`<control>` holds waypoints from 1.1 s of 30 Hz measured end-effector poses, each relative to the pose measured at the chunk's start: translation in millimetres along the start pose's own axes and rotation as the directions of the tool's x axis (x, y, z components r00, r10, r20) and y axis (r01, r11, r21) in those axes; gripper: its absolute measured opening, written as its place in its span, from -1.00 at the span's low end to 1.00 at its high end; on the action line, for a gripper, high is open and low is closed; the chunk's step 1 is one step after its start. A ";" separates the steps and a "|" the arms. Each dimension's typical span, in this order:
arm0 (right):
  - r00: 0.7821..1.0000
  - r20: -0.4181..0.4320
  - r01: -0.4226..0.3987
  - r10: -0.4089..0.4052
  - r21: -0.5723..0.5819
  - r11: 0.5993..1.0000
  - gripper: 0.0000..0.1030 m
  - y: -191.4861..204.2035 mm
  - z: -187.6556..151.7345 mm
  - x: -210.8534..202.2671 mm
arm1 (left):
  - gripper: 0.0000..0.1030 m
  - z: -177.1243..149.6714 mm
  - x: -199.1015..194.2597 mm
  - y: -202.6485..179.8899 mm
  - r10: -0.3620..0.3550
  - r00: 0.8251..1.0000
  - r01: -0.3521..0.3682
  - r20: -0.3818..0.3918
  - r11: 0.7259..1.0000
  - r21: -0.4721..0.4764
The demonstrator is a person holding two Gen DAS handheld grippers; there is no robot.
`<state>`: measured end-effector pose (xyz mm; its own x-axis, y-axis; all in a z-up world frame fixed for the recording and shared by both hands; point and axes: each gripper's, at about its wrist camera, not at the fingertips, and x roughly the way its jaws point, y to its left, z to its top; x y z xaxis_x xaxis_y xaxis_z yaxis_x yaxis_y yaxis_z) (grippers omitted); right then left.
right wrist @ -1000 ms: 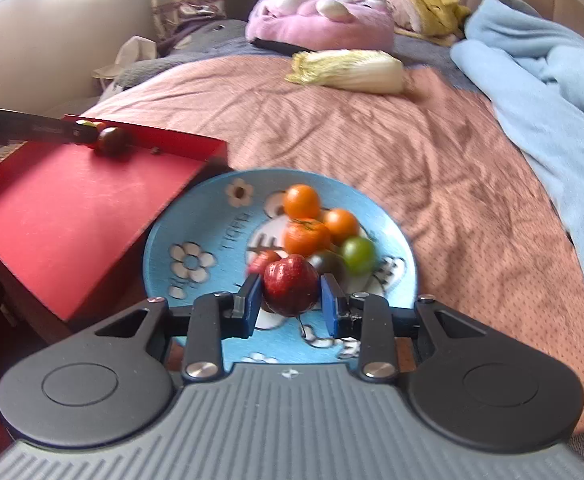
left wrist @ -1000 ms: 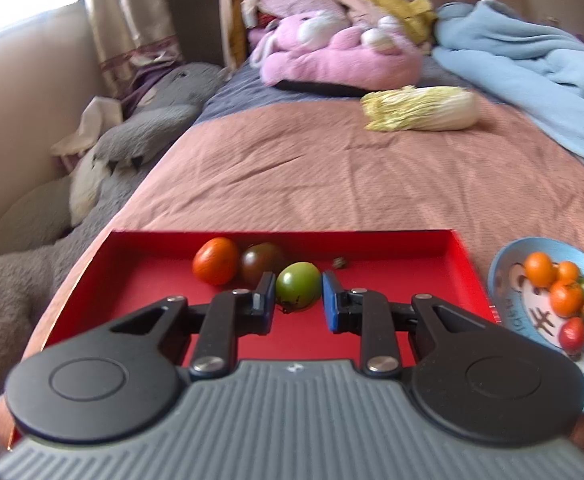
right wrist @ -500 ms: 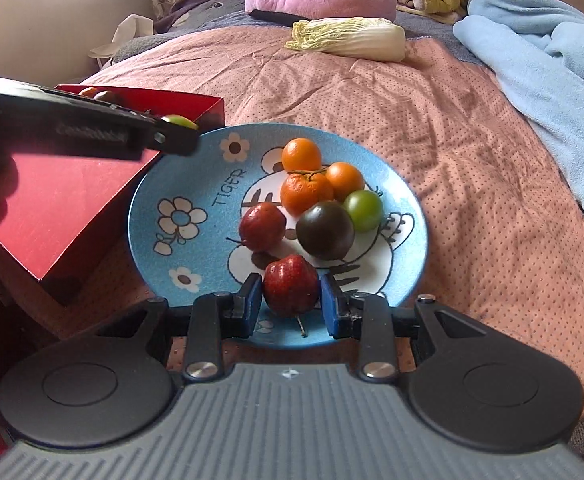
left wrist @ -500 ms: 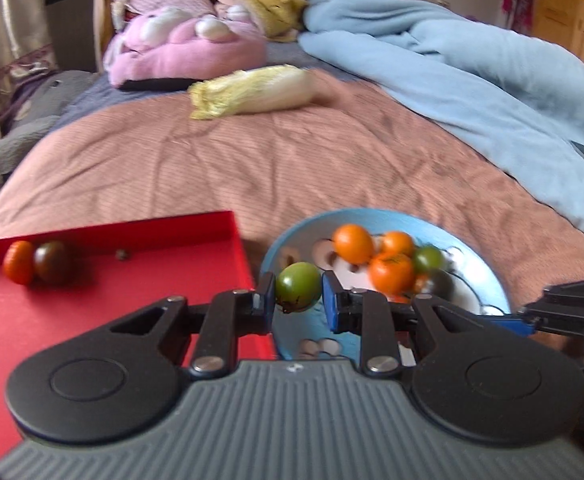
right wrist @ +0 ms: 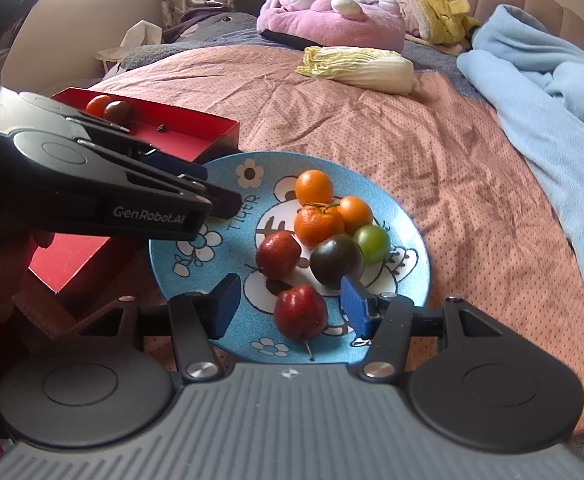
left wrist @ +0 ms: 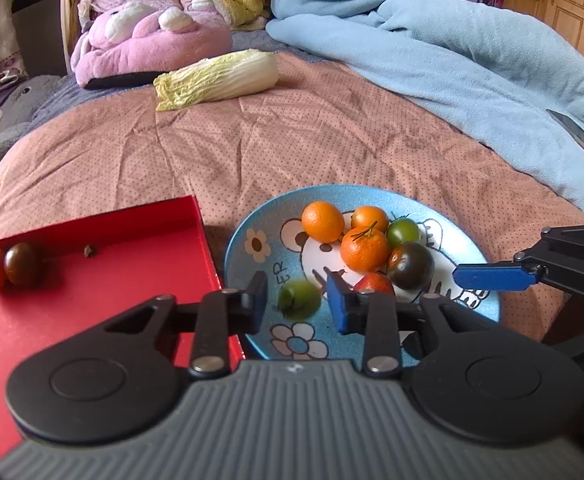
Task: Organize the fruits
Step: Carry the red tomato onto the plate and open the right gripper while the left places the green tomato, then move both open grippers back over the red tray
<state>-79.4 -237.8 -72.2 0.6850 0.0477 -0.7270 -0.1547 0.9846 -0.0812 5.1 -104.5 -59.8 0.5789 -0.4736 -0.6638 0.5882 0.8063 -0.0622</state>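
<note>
1. Left tool [left wrist: 296, 301], lower centre of its view: jaws have just been opening, a blurred green tomato [left wrist: 299, 299] loose between them over the blue plate [left wrist: 239, 240].
2. Right tool [right wrist: 287, 304]: jaws have just been opening; the red fruit [right wrist: 300, 312] lies free between them on the plate.
3. Red tray [left wrist: 111, 280] at left holds two tomatoes.

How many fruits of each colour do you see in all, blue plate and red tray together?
orange fruits: 4
green fruits: 2
dark fruits: 2
red fruits: 2
Total: 10
</note>
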 end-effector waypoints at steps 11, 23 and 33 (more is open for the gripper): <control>0.999 0.032 -0.043 0.043 0.002 0.999 0.20 12.0 22.8 -9.5 | 0.01 11.8 -31.1 29.0 0.084 0.994 -0.078 0.075 0.994 -0.075; 0.965 0.083 -0.248 0.247 -0.001 0.969 0.20 78.5 85.4 14.1 | -0.01 26.3 -65.1 151.2 0.377 0.924 -0.365 0.057 0.918 -0.158; 0.944 0.046 -0.326 0.328 -0.045 0.944 0.02 156.9 145.1 95.1 | -0.02 7.4 -65.1 226.5 0.561 0.815 -0.569 -0.147 0.725 -0.387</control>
<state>64.8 -54.4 -55.2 0.6282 0.3758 -0.6813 -0.4014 0.9066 0.1299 104.8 106.3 -25.1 0.7183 0.1186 -0.6855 -0.1217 0.9916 0.0440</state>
